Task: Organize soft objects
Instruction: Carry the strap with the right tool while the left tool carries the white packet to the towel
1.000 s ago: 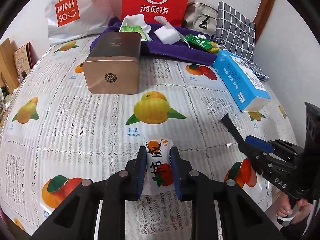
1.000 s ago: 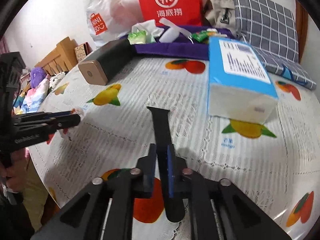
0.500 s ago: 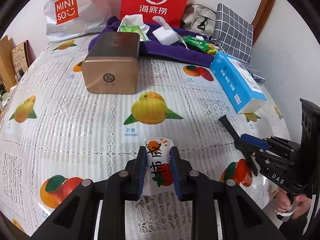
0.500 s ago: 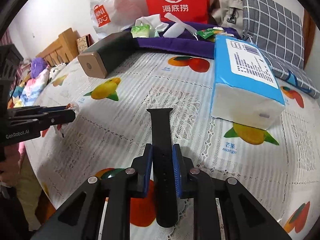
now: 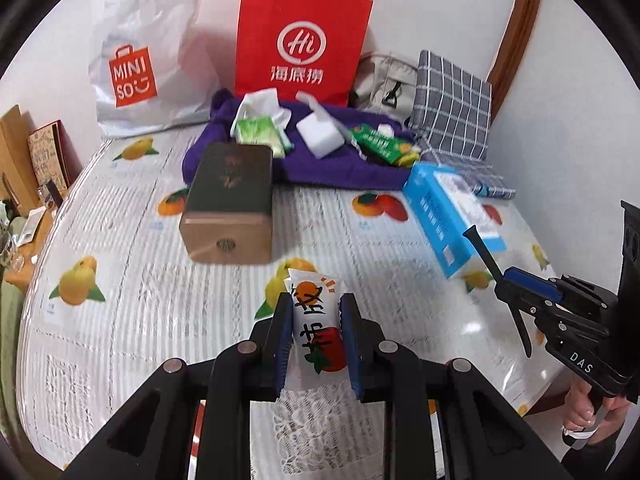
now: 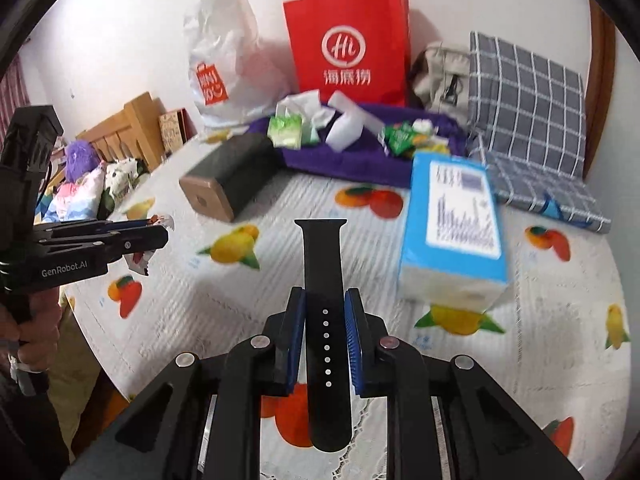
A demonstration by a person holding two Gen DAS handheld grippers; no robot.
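Sachet (image 5: pixel 316 322) pinched in left tool (image 5: pixel 315 338); strap (image 6: pixel 325 320) (apparently rubber) pinched in right tool (image 6: pixel 325 338).

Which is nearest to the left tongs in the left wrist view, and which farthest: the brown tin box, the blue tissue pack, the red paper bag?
From the left tongs, which grip a snack sachet:
1. Brown tin box, just ahead, slightly left.
2. Blue tissue pack, ahead on the right.
3. Red paper bag, at the back against the wall.
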